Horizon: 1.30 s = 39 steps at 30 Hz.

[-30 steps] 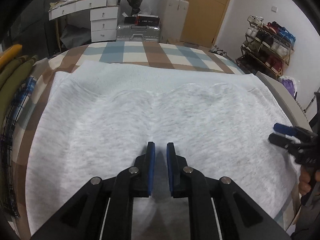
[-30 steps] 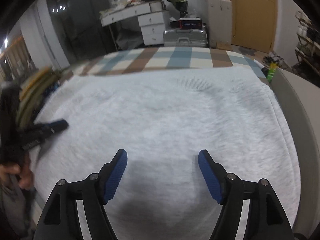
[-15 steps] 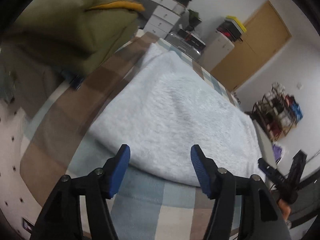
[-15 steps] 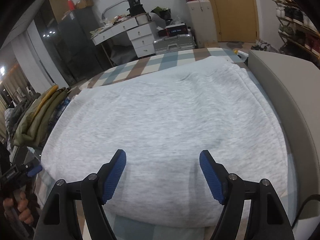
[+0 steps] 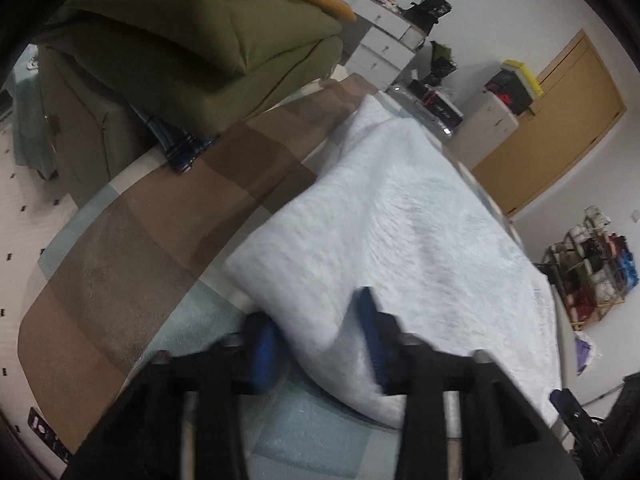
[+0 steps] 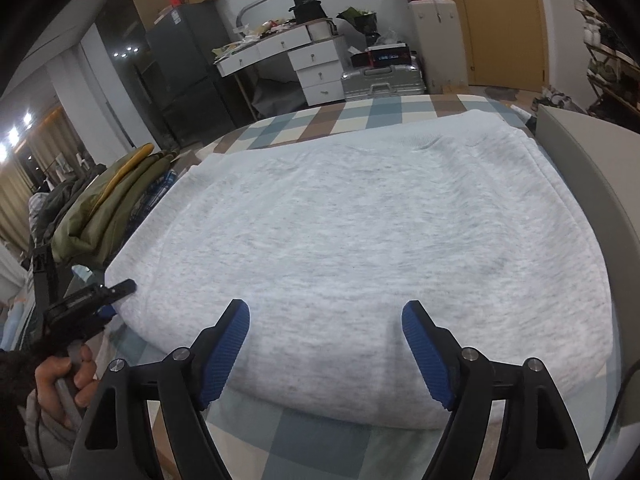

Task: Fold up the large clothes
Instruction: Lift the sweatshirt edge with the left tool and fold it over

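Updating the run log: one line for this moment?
left gripper: open, straddling grey sweatshirt near-left corner | right gripper: open at near edge | sweatshirt flat on checked blanket

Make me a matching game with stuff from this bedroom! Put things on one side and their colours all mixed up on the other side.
Things:
1. big garment spread on the bed
2. pile of jackets beside it
3. door
4. pads on the right gripper

Colours:
A. blue
B. olive green
C. light grey
D. tan wood

Pairs: 1-C, 2-B, 3-D, 4-A
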Each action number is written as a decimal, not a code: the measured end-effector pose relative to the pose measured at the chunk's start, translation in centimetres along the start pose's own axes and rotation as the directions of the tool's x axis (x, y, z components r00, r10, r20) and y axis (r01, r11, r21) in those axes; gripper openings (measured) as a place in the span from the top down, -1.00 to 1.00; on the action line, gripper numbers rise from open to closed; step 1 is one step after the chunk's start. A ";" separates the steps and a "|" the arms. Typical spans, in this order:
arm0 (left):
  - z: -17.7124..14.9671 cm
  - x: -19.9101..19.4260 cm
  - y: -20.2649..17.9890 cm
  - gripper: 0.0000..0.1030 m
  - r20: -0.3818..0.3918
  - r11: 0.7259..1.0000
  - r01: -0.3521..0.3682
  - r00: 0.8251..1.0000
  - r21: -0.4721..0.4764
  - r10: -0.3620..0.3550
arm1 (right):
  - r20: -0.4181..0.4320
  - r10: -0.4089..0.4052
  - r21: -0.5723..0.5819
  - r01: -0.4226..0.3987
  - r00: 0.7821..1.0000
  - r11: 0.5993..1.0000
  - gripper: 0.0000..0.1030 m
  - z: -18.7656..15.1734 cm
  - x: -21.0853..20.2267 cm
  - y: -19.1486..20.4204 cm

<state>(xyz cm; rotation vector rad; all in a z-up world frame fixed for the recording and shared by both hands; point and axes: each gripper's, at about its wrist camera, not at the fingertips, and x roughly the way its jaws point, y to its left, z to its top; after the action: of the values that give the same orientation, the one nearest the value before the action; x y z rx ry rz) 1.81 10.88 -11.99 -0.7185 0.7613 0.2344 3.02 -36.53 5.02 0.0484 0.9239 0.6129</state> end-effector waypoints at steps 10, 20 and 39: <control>1.8 -3.1 -1.5 0.90 0.098 0.995 0.086 0.991 0.059 -0.092 | -0.055 0.024 -0.197 -0.034 0.998 0.980 -0.70 -0.6 1.6 5.7; 3.2 -3.0 -1.1 0.97 0.068 0.981 0.193 0.978 0.032 -0.195 | 0.001 -0.084 -0.600 0.067 0.997 0.797 -1.00 -3.6 6.9 17.1; -0.5 -1.2 -0.6 -0.40 -0.166 0.870 0.476 0.854 -0.129 -0.492 | 0.054 -0.046 -0.508 0.068 0.997 0.859 0.35 -1.3 8.6 16.0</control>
<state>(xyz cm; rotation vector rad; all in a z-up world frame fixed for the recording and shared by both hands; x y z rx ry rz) 1.01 10.18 -11.09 -1.0005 0.7311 -0.2720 -1.76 -19.12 2.64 -0.4426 0.6960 0.7829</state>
